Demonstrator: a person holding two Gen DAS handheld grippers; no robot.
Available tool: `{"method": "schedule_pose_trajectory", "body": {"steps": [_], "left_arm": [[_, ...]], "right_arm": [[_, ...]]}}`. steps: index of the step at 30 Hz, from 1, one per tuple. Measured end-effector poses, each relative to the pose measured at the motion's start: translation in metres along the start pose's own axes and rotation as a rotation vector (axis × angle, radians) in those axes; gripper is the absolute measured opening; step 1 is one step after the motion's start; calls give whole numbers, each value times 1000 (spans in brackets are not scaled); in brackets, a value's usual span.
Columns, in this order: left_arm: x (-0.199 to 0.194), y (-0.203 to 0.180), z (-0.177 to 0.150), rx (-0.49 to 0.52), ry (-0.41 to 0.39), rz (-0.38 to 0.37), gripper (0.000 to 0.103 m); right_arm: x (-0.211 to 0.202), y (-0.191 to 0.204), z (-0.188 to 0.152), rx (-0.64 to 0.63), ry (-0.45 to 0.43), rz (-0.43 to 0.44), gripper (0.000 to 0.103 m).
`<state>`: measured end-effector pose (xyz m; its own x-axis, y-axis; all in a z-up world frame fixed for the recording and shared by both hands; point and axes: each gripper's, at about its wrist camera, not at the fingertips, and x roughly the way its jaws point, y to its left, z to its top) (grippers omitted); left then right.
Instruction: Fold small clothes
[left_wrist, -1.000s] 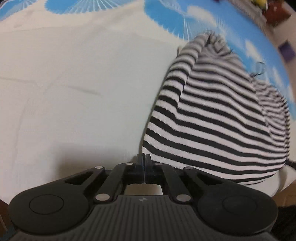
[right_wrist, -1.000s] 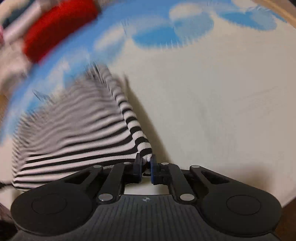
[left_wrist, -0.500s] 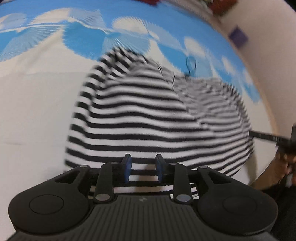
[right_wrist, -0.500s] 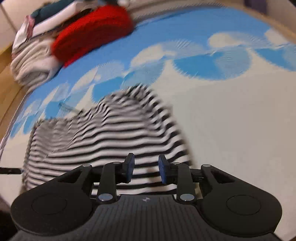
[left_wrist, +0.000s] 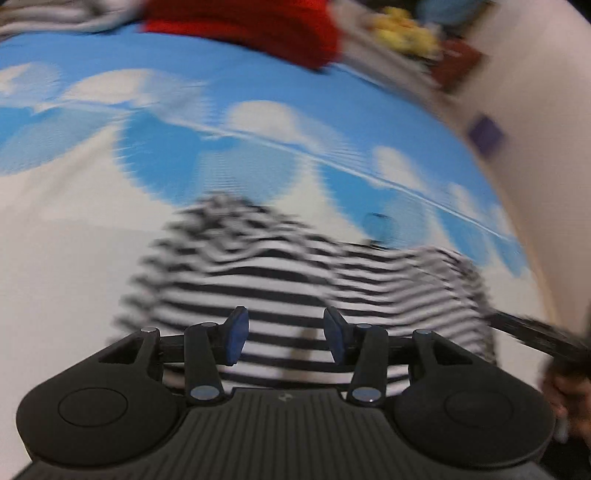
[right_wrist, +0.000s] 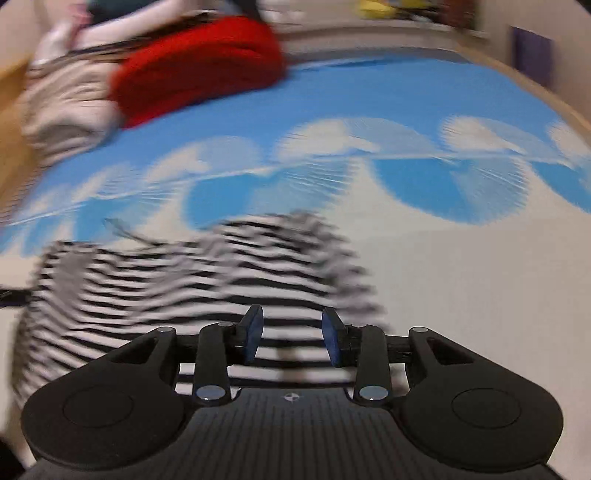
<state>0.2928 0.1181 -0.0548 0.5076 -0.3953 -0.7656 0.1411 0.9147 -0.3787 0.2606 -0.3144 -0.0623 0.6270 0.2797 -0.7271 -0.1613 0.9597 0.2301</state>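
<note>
Fingers of the left gripper (left_wrist: 282, 338) were spread apart with nothing between the blue pads. The right gripper (right_wrist: 291, 336) was likewise spread and gripped nothing. A black-and-white striped garment (left_wrist: 295, 280) lay just ahead of and below both grippers on the blue-and-white patterned sheet (left_wrist: 258, 155). A red folded item (right_wrist: 199, 70) and a pile of pale clothes (right_wrist: 62, 107) sat far ahead, to the left of the right gripper. Both views were motion-blurred.

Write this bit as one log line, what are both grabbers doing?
left gripper: open, empty | right gripper: open, empty | striped top: lying on bed | view: blurry
</note>
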Motion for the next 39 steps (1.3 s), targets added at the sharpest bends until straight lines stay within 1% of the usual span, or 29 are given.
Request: {"method": "schedule_pose_trajectory", "body": {"steps": [1,2,4,5,6,8,10,11,13,16,19,22,24,27,30,33,34,36,38,39], "left_arm": [[3,-6,-1,33,9,-14,48],[12,-14,-1,72,30,-12,46],[32,-23,-2,114,71,36,38],[41,-23,-1,124,85,72,37],[48,-21,1,123,89,101,34],[61,-11,8,101,80,151,33],[69,1,11,60,82,186,33],[66,8,12,45,91,192,32],[72,17,15,35,100,194,31],[75,23,21,31,96,191,31],[63,22,26,-6,94,179,32],[35,25,31,-57,28,133,32],[21,33,33,-98,-5,139,32],[12,43,32,-139,-1,140,32],[6,37,28,-103,16,158,32],[-5,25,21,-62,35,131,32],[-10,19,18,-36,57,127,32],[-20,7,10,27,105,155,32],[-36,-6,-2,116,101,184,32],[-43,-11,-10,147,99,182,32]], "right_arm": [[6,9,1,-38,15,19,37],[14,14,2,-67,33,23,37],[30,24,6,-106,78,11,37],[32,26,8,-114,87,-3,37],[38,27,10,-117,95,-18,37],[50,27,15,-102,107,-48,37],[60,25,15,-82,124,-97,39],[65,24,15,-71,134,-115,40],[73,21,15,-57,152,-143,41],[83,25,15,-73,151,-164,42],[81,26,14,-83,149,-171,42],[68,24,17,-67,118,-170,42],[52,20,19,-39,74,-168,42],[25,7,19,20,28,-158,42],[2,-5,14,56,13,-140,42],[-18,-14,5,51,20,-115,43],[-22,-16,1,47,31,-106,43],[-27,-18,-7,32,60,-101,43],[-26,-20,-16,6,109,-83,43],[-23,-20,-22,-14,153,-66,43]]}}
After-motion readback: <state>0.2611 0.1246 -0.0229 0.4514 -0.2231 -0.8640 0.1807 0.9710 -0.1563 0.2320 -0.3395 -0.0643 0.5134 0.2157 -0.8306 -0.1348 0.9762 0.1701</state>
